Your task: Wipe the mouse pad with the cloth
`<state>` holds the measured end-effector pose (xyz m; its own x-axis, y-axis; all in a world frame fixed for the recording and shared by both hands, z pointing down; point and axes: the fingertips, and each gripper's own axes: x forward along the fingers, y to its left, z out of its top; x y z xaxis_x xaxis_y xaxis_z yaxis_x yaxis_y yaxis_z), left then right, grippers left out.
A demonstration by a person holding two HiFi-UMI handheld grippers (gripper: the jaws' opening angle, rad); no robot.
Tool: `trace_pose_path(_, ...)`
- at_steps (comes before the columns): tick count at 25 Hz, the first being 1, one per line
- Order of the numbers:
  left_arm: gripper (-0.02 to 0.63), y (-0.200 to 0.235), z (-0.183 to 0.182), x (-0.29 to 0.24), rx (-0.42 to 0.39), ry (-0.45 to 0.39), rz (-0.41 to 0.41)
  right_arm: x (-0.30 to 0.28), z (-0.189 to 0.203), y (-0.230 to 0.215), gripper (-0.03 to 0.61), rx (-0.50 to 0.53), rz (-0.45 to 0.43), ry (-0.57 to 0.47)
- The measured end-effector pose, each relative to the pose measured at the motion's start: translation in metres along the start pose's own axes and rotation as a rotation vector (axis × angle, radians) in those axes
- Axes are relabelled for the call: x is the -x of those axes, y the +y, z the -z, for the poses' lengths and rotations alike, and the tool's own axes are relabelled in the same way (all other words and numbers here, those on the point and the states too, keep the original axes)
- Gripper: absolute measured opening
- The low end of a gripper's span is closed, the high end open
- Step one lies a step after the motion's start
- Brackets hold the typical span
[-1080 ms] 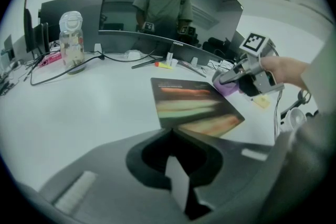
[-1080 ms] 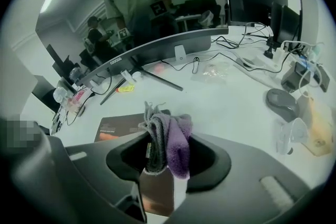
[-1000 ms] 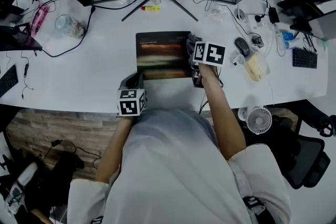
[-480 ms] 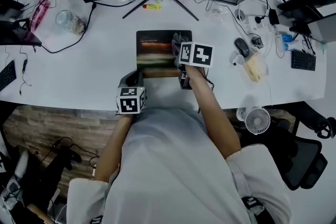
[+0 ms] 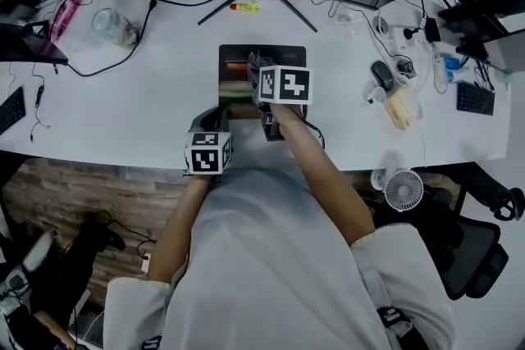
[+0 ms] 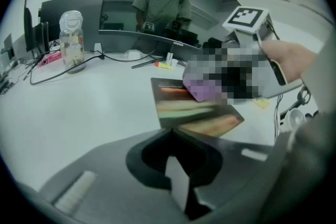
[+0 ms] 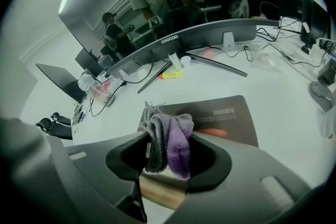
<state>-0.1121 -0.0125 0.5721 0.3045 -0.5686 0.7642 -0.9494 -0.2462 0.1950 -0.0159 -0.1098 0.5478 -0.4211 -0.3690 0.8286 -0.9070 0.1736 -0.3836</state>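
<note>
Cloth (image 7: 176, 147) over the mouse pad (image 7: 226, 113)
The right tool (image 7: 167, 157) clamps the purple cloth; the left tool (image 6: 169, 136), jaws together, sits at the pad's near edge.

Jar (image 5: 109, 26), mouse (image 5: 381, 75) and yellow marker (image 5: 244, 8) sit on desk (image 5: 148, 94).

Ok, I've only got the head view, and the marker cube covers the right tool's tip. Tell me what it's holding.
Observer: The right tool is shut on a bunched cloth, purple on one side and grey on the other.
Operator: Now give me the left tool's jaws.
Observer: The left tool has its jaws together with nothing between them.
Operator: Confirm the cloth is down on the pad.
Observer: In the left gripper view, its purple side appears to rest on the mouse pad.
</note>
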Motion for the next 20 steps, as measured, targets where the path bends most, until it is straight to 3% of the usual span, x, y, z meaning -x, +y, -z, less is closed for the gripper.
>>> trace_pose_path(16, 0.0, 0.0, -0.001, -0.002, 0.03, 0.022, 0.046, -0.025, 0.012, 0.056, 0.19, -0.011, -0.14, 0.034)
trace_pose_path(20, 0.0, 0.001, -0.001, -0.002, 0.005, 0.018, 0.04, -0.031, 0.016, 0.063, 0.19, 0.013, -0.162, 0.043)
